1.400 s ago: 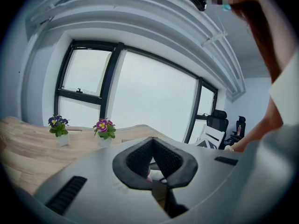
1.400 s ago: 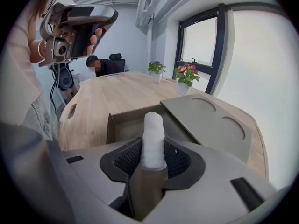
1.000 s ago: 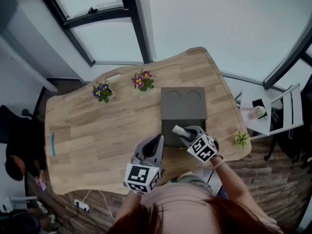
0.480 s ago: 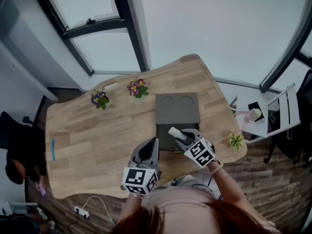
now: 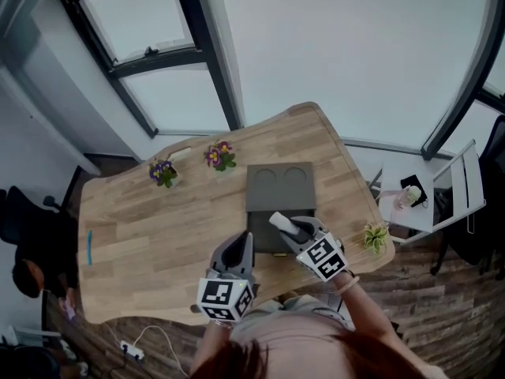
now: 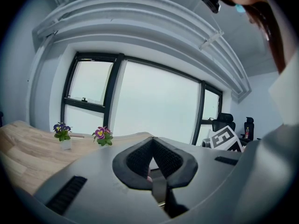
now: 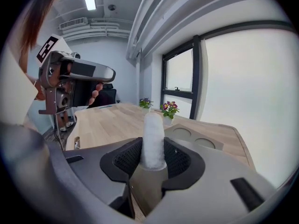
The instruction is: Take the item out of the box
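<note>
Since a second ago the table (image 5: 158,219) and all on it have slid lower and to the left in the head view, with more window above. The right gripper (image 5: 290,229) keeps its place over the near end of the dark grey box (image 5: 264,226), just below the middle of the frame.

That gripper is clamped on a white, fuzzy roll (image 5: 278,221). In the right gripper view the roll (image 7: 153,139) stands upright between the black ribbed pads (image 7: 128,160), which press it on both sides, and its top rises well above them. The jaws stand only as far apart as the roll is thick. Beyond it, right of centre, lies the box's flat grey lid (image 7: 196,138) with two round hollows. How high the roll hangs over the box I cannot tell.

The left gripper (image 5: 243,247) sits lower left of the box, beside its near corner, with its tip pointing up the frame. In the left gripper view its jaws (image 6: 153,146) meet at the tips with nothing between them.

Two small flower pots stand at the table's far edge, one purple (image 5: 163,170) and one pink (image 5: 218,156). A little green plant (image 5: 375,235) stands at the right edge. A thin blue strip (image 5: 89,247) lies at the far left of the table.
</note>
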`<state>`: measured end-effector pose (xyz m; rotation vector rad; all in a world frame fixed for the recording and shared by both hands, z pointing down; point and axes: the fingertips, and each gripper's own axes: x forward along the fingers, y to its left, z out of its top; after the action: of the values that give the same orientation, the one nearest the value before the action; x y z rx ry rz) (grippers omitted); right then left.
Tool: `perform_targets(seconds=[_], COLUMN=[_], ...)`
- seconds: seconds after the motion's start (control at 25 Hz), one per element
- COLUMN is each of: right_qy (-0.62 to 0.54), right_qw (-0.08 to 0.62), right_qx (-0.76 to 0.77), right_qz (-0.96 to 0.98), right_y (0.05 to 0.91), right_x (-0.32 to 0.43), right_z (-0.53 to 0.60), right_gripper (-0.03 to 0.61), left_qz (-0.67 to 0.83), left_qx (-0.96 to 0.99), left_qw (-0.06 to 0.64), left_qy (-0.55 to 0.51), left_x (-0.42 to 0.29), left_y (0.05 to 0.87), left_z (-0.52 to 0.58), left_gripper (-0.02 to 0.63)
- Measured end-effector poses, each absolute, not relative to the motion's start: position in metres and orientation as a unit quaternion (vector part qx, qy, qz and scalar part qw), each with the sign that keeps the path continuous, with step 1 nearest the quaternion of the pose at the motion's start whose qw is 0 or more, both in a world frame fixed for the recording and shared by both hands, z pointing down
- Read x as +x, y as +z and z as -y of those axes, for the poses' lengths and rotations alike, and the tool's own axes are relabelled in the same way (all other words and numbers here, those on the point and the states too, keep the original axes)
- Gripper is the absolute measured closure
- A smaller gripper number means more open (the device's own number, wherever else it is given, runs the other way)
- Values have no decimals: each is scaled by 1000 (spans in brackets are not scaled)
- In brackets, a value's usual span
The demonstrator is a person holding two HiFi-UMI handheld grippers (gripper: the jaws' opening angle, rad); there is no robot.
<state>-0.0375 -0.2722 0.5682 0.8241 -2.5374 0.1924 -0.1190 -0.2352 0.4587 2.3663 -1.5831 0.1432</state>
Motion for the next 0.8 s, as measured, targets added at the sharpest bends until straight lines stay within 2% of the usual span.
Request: perform_targets(seconds=[0.8], right_qy=[67], right_qw=[128], right_qx=[339], right_qz=[930], right_y=[510], right_x=[24], right_z=[245], right_gripper=[445], left_qz=[577], left_qx=[808], left_qw=[109], left_qy=[50], left_x=[-84], left_y=[435], left_z=[205], left_gripper=[614])
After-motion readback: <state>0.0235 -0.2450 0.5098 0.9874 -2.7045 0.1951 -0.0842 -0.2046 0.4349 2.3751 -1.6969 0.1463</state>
